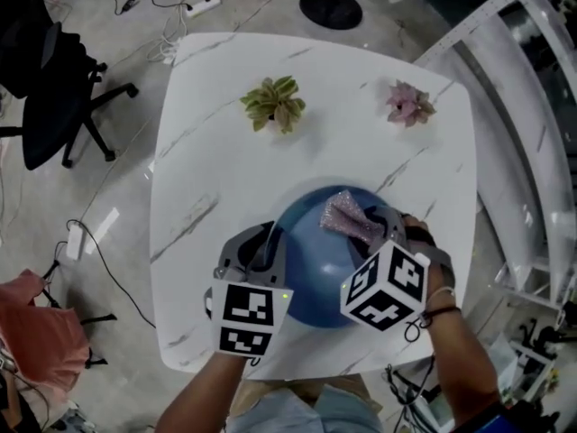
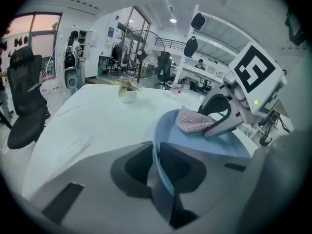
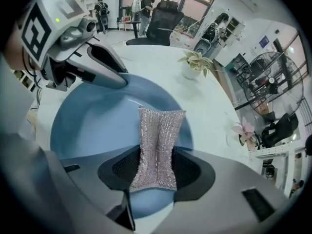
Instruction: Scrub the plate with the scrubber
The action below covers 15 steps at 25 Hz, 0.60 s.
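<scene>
Pre-scrub: I clamp the plate (image 1: 315,273) rim in the left gripper (image 2: 155,165), the scrubber (image 3: 158,135) in the right gripper (image 3: 155,172); next, press it down and rub.

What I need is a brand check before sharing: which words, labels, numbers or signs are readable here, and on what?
No text can be read anywhere.
Left cube, right cube: black-and-white square patterns, no words.
Wall signs in the left gripper view: too small to read.
Plate, scrubber: no print visible.
</scene>
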Tool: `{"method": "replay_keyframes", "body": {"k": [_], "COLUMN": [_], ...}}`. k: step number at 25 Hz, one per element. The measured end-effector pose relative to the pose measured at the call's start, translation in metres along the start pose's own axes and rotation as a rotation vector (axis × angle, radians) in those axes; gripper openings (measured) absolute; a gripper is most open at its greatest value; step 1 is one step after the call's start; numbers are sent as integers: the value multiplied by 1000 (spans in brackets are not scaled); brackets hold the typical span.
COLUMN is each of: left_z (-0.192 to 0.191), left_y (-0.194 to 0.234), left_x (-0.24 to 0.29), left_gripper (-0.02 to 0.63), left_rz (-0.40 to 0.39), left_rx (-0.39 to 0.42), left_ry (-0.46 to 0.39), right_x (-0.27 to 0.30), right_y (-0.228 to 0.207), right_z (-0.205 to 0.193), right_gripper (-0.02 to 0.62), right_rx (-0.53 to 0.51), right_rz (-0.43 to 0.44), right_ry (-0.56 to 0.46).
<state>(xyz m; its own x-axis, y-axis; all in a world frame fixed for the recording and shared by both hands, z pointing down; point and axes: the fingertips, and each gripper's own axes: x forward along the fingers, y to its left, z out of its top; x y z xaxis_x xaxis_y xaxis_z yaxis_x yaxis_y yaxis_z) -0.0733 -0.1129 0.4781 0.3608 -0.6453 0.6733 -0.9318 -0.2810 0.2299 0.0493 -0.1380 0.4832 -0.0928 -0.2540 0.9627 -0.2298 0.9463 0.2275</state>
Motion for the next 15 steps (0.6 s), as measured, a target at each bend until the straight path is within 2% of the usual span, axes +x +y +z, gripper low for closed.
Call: {"method": "replay_keyframes", "body": {"k": [6,8,11,15], "left_z": [2,2,2,3], "left_y": [0,0,-1,-1], "left_x": [1,1,0,0], "left_gripper": [44,43,40,38], "left_rz": [-2,-4,-8,-11], "left_rx": [-14,-19,-26,-26], "left_ry": [-15,-16,-18,-21], "right_x": [-4,-8,-11,-10], "right_y": [22,27,33,28], "right_z": [7,14,22,27], "right_gripper": [374,415,452,460], "right_rx": [15,16,45,123], "right_rz": [197,255,331,356], "right_ry": [-59,-92,-139,-160]}}
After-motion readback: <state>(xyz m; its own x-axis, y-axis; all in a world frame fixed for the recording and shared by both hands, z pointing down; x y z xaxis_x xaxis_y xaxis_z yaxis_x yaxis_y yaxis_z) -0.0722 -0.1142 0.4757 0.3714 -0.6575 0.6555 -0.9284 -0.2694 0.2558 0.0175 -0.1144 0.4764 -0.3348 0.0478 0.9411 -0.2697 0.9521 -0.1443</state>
